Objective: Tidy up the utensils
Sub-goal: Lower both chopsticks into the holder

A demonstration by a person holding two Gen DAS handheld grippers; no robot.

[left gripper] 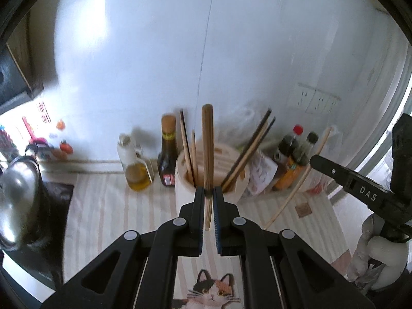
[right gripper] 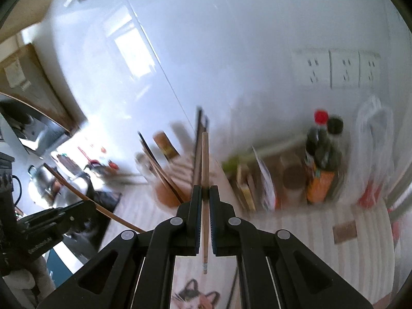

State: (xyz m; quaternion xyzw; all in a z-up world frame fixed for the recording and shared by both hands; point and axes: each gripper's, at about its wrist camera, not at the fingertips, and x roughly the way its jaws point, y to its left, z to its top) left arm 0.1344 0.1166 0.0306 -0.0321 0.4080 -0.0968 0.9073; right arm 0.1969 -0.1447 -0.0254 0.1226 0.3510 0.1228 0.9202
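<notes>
In the left wrist view my left gripper (left gripper: 209,193) is shut on a thick brown wooden stick (left gripper: 207,149) that stands upright between its pads. Just behind it a cream utensil holder (left gripper: 184,180) holds several chopsticks. At the right edge my right gripper (left gripper: 315,161) pinches a thin pale chopstick (left gripper: 300,180). In the right wrist view the right gripper (right gripper: 205,193) is shut on that pale chopstick (right gripper: 205,159), which sticks out above and below the pads. The left gripper (right gripper: 82,207) is at the lower left with its brown stick (right gripper: 77,193). The holder (right gripper: 167,193) is blurred.
An oil bottle (left gripper: 136,170) and a dark sauce bottle (left gripper: 167,154) stand left of the holder, and more bottles (left gripper: 293,154) to its right. A metal kettle (left gripper: 15,193) is far left. Wall sockets (left gripper: 316,100) are above. A cat-print mat (left gripper: 213,291) covers the striped counter.
</notes>
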